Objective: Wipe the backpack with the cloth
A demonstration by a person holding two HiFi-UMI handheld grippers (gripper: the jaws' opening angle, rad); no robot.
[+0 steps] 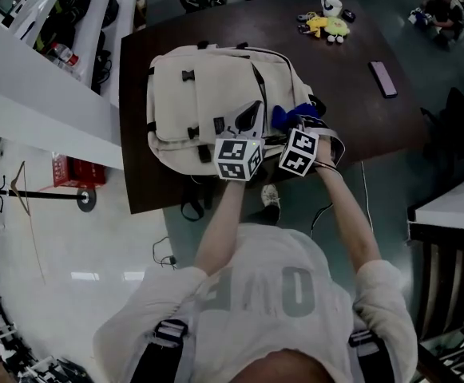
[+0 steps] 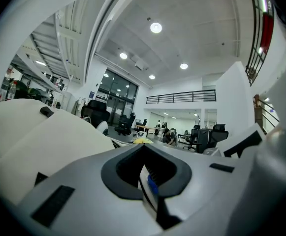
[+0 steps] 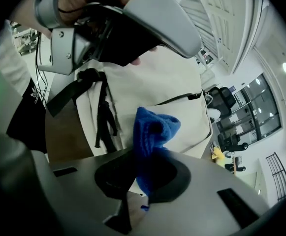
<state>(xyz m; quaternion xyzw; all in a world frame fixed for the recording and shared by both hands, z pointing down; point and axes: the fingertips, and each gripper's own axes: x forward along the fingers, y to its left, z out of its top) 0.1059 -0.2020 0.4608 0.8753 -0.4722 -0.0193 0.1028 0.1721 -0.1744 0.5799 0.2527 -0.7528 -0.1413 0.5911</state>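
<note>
**A:** Which one has the cloth?

**B:** The right gripper (image 3: 139, 183). Its jaws are clamped on the blue cloth (image 3: 152, 132), which bunches up past the tips.

**A:** And the backpack?

**B:** The backpack (image 1: 200, 102) lies flat on the table (image 1: 359, 118), under and ahead of both sets of fingers. The cloth is at its near right edge, by the black straps (image 3: 101, 117). I can't tell if it touches yet.

**A:** The left gripper?

**B:** The left gripper (image 2: 150, 181) has its jaws together. I see nothing surely pinched, only a sliver of cream and blue through the gap. Its tips are just beside the right tips, over the backpack.

**A:** So how to wipe well?

**B:** My judgement is to tip the right fingers down so the bunch, not the jaw, meets the backpack. Press lightly and stroke away from the tips in overlapping passes. Let the left fingers pin the backpack beside the stroke so it doesn't slide or wrinkle. Steer round the buckles (image 1: 188, 76) and straps, which could snag the cloth out of the grip.
</note>
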